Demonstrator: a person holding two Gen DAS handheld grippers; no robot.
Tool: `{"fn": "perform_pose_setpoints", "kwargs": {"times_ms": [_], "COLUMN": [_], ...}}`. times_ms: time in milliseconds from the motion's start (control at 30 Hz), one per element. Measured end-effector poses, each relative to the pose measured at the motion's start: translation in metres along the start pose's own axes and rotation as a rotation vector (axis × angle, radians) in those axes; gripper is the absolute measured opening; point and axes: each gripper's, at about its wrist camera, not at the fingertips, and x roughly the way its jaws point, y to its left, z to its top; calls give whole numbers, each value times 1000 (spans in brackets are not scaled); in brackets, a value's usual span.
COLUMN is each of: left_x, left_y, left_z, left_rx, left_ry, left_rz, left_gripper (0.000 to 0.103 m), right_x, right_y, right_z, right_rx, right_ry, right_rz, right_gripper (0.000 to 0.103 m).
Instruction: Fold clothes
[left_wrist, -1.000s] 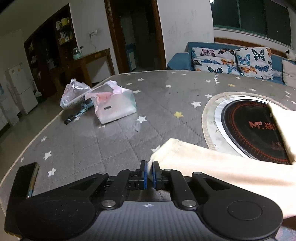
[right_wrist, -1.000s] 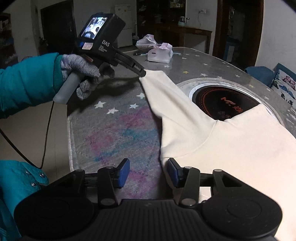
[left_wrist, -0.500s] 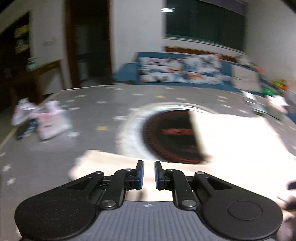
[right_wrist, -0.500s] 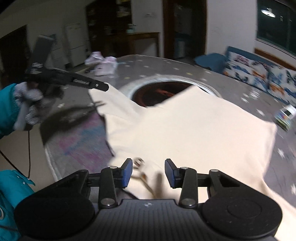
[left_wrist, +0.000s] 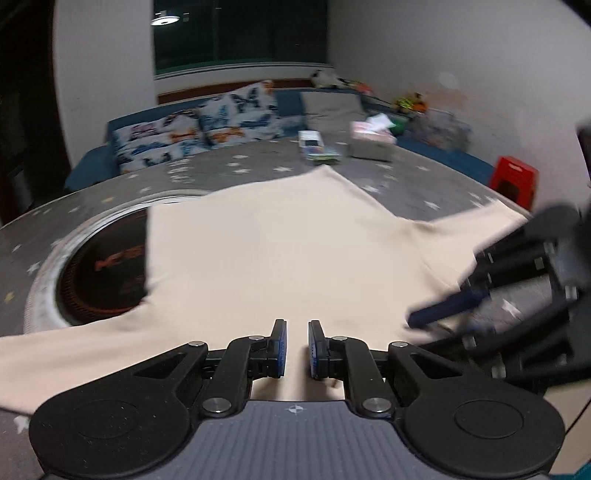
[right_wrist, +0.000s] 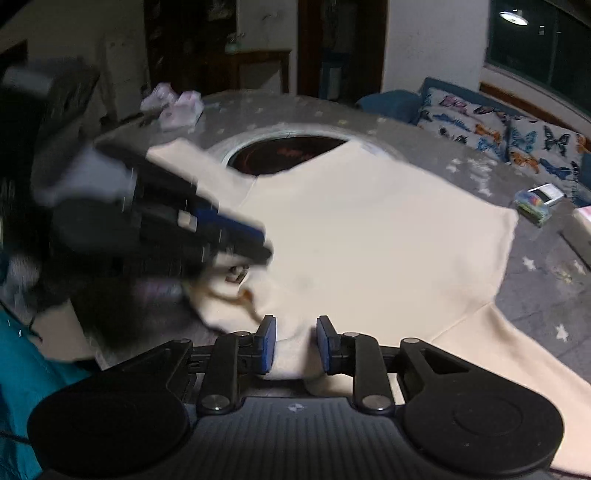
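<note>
A cream long-sleeved shirt (left_wrist: 280, 251) (right_wrist: 369, 236) lies spread on the grey star-patterned table cover (left_wrist: 424, 192). One sleeve (right_wrist: 184, 158) stretches flat toward the far left. My left gripper (left_wrist: 294, 349) hovers over the shirt's near part, almost shut, with nothing seen pinched. In the right wrist view, that left gripper (right_wrist: 266, 249) is a blur beside the collar. My right gripper (right_wrist: 292, 347) is closing, and a raised fold of the shirt's near edge fills the gap between its pads. My right gripper (left_wrist: 413, 321) also shows blurred at the right of the left wrist view.
A round inset hob (left_wrist: 103, 273) (right_wrist: 284, 155) is partly under the shirt. A tissue box (left_wrist: 371, 142) and a small packet (left_wrist: 317, 147) sit at the far edge, plastic bags (right_wrist: 177, 107) at another. A red stool (left_wrist: 513, 181) and a sofa (left_wrist: 199, 133) stand beyond.
The left gripper left the sleeve end lying flat and swung across to the collar area. The right gripper moved onto the shirt's near edge, and its jaws narrowed around a fold.
</note>
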Motion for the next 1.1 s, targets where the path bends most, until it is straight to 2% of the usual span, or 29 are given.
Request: {"fn": "perform_pose_setpoints", "kwargs": {"times_ms": [67,233,367,467,633,867,1100], "left_x": [2,3,3,3,3,15,31], "left_y": [-8,-20,-18,-16,-24,-54,-83], "left_z": [-2,-14,-11,-5,8,26,27], "left_rx": [31,121,114,101,106,138,167], "left_ry": [-4,-14,-4,-2,-28,-52,-27], "left_rz": [-8,-4,-12,-20,-52,-131,-220], "left_gripper": [14,14,14,14,14,14,14], "right_x": [-3,-2,-22,-35,-50,-58,-78], "right_y": [-5,-13,-33,-57,-100,-129,-154], "right_z": [1,-6,-7,-14,-46,-85,-104], "right_rx": [32,69,163,238,387,452,564], "right_ry": [-25,-11,-89,-122,-94,-23,-50], "right_rz": [-19,-24,-64,-166,-329,-457,-572], "right_gripper": [23,23,27,27,27,30,31]}}
